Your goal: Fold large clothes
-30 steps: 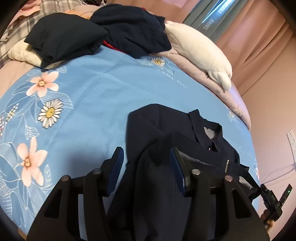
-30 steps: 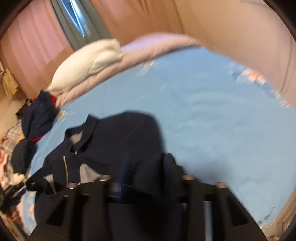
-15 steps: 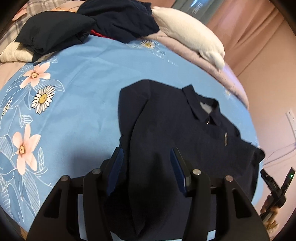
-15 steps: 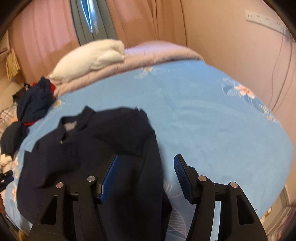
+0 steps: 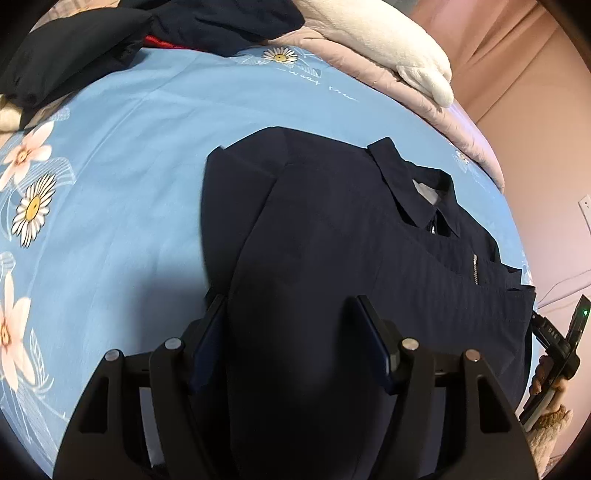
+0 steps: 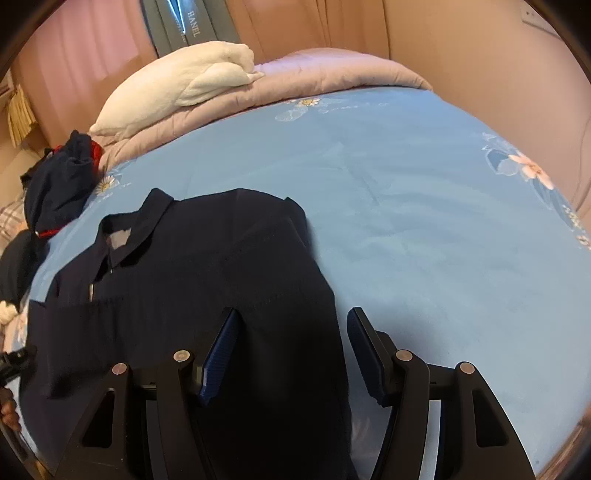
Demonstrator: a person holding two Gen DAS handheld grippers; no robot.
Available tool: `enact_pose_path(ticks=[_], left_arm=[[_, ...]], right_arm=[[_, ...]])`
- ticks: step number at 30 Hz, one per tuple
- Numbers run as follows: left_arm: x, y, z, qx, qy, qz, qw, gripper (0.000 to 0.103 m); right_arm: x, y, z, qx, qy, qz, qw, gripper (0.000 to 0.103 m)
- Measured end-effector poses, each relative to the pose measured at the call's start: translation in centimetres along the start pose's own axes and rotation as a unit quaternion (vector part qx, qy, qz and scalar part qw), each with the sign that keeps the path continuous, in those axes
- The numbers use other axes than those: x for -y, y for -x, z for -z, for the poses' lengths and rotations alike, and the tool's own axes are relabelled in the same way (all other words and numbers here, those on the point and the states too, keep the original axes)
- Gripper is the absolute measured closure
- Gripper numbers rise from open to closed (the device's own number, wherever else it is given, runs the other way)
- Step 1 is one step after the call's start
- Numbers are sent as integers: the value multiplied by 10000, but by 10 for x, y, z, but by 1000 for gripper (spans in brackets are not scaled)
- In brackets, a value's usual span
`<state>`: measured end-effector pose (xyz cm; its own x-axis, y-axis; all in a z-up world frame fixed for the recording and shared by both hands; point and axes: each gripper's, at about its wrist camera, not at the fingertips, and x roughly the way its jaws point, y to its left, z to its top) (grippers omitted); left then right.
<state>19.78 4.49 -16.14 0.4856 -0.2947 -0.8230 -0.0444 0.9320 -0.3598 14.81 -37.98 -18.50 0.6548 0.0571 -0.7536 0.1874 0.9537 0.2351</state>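
A dark navy collared jacket with a short zip lies spread front-up on the blue floral bedsheet. It also shows in the right wrist view. My left gripper is open, its fingers hovering over the jacket's lower left part. My right gripper is open above the jacket's right edge, with cloth between and under its fingers. Neither grips the cloth. The jacket's hem is hidden under the grippers.
A heap of dark clothes lies at the bed's far side, also in the right wrist view. A white pillow rests on a pink quilt. The right gripper's body shows past the bed's right edge.
The jacket was bunched and lifted a second ago; now it lies flat and spread out. Both grippers have let go and drawn back toward the hem.
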Motion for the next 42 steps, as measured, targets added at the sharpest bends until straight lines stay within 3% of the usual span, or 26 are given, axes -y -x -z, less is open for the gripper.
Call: enact_pose_path(ticks=[1,3,6,10,14,17,22,27,30,35,42], left_arm=[[1,-2,-2,-7,-5,42,10000,49],[2,-7,-3,-129,75,236,9996,84],[5,-2,-1,-2,20,-7,10000,95],[9,24,6,325,-57,7,9995,98],[15,72,13,835,-84,435,9955,100],[25,108,17,1290,-196,474,9903,100],[28,137,5,1639,-158,497,9851,100],[32,153,-22,1950,-91,589,9790,100],[34,151,-47,1986,-79,669,9778,100],[37,130,-83,1931,-183,455,9800,100],[31,54,-124,1306,-185,2,9913,100]], right_arm=[[0,-1,0,13,-48,-78,10000,53],[1,-3,-1,-46,-173,-265,9995,69],[-3,3,2,20,-261,-263,9993,95],[-7,32,6,407,-202,-298,9985,97],[-12,70,8,779,-177,-488,9956,98],[-23,99,5,1104,-57,-625,9919,98],[-45,132,-18,1584,185,-827,9837,98],[-65,135,-53,1791,424,-788,9797,98],[-75,119,-77,1736,393,-850,9803,98],[-84,83,-109,1514,271,-948,9835,98],[-95,16,-132,958,400,-658,9924,98]])
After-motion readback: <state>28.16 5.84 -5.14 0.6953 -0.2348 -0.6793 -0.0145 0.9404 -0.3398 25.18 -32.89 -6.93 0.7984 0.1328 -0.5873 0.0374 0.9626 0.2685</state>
